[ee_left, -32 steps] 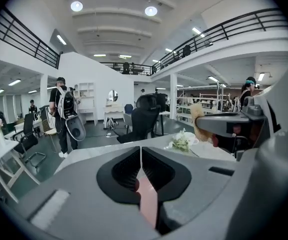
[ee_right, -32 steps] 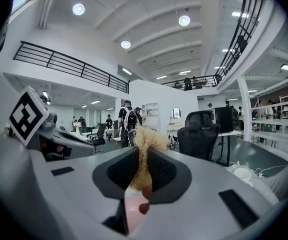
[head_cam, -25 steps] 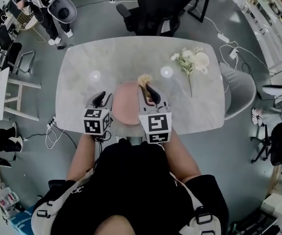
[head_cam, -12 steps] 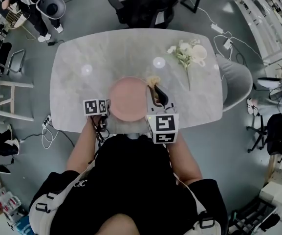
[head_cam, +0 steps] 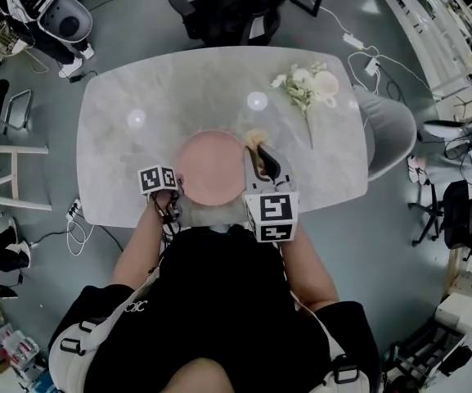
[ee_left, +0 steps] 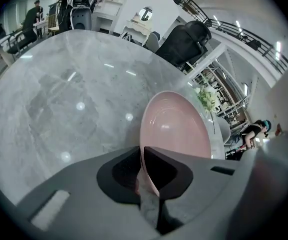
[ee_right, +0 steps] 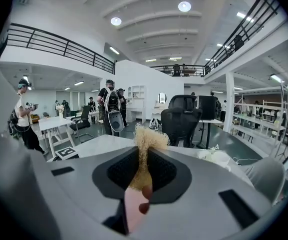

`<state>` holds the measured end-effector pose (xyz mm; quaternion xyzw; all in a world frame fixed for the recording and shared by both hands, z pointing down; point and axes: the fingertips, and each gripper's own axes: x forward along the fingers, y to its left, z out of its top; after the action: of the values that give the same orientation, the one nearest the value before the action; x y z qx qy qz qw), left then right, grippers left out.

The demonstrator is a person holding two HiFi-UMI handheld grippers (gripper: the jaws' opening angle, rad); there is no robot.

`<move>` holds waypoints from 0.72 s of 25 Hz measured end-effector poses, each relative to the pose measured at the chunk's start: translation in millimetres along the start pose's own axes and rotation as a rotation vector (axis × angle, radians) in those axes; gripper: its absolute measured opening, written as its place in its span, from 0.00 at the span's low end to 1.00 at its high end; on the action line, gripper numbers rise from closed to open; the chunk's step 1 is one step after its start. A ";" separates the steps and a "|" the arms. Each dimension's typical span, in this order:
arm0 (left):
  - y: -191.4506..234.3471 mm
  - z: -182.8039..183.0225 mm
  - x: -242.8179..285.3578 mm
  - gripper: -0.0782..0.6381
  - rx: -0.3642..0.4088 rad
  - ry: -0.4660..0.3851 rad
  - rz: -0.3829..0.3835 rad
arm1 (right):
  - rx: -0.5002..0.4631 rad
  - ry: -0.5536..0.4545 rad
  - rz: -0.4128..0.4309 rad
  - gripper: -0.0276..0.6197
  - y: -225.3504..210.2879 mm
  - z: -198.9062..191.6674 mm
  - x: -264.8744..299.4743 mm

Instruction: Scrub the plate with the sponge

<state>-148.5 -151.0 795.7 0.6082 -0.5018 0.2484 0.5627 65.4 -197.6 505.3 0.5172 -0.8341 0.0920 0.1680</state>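
pink plate [head_cam: 209, 167]: near middle of the marble bench [head_cam: 137, 80], left rim pinched in the left tongs [ee_left: 143, 166], which are drawn narrow on it. sponge [ee_right: 144, 139], pale yellow, fibrous: clamped in the right tongs [ee_right: 144, 171], beside the plate's far right rim; contact unclear. flowers [head_cam: 301, 84]: far right of the bench.

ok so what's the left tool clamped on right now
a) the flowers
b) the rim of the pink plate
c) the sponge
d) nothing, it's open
b: in the left gripper view the left tool has its jaws shut on the near rim of the pink plate, while the sponge sits in the right tool.
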 end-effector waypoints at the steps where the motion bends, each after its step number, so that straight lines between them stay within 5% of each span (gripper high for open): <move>1: -2.3 1.6 -0.6 0.15 -0.016 -0.007 -0.013 | 0.001 0.000 0.002 0.13 -0.1 0.0 0.9; 4: -11.4 12.0 -8.5 0.14 -0.032 -0.043 -0.055 | 0.000 0.003 0.011 0.13 1.6 -0.7 4.2; 11: -43.7 45.6 -47.9 0.15 0.141 -0.134 -0.077 | -0.002 -0.020 0.077 0.13 25.9 9.2 14.6; 18: -90.0 67.4 -100.4 0.15 0.219 -0.257 -0.147 | -0.037 -0.024 0.189 0.13 72.0 12.4 29.1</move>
<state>-123.6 -193.0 653.1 0.7278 -0.4936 0.1798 0.4408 -13.1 -193.6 506.2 0.4342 -0.8826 0.0858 0.1584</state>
